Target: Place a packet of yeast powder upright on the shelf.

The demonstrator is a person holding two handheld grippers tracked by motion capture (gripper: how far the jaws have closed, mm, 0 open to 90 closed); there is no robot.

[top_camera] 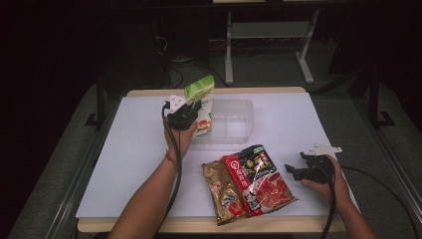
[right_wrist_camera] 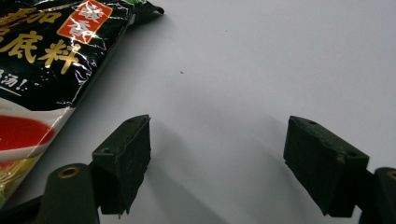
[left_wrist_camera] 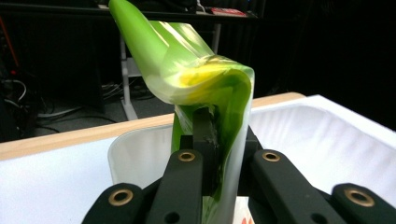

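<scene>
My left gripper [top_camera: 191, 111] is shut on a green and white pouch [top_camera: 201, 93], which it holds upright over the left end of a clear plastic container [top_camera: 247, 107]. In the left gripper view the jaws [left_wrist_camera: 219, 135] pinch the pouch [left_wrist_camera: 187, 70] low down; its top bends over above them and the container wall [left_wrist_camera: 135, 158] lies behind. My right gripper [top_camera: 293, 172] rests near the table's right edge, open with nothing between its fingers [right_wrist_camera: 217, 158]. Just to its left lies a black and red packet [top_camera: 261, 177] [right_wrist_camera: 42, 60].
A brown packet [top_camera: 224, 191] lies partly under the black and red one near the front edge. A white sheet [top_camera: 134, 149] covers the table top. Beyond the far edge there is dark floor with a metal stand [top_camera: 268, 35] and cables.
</scene>
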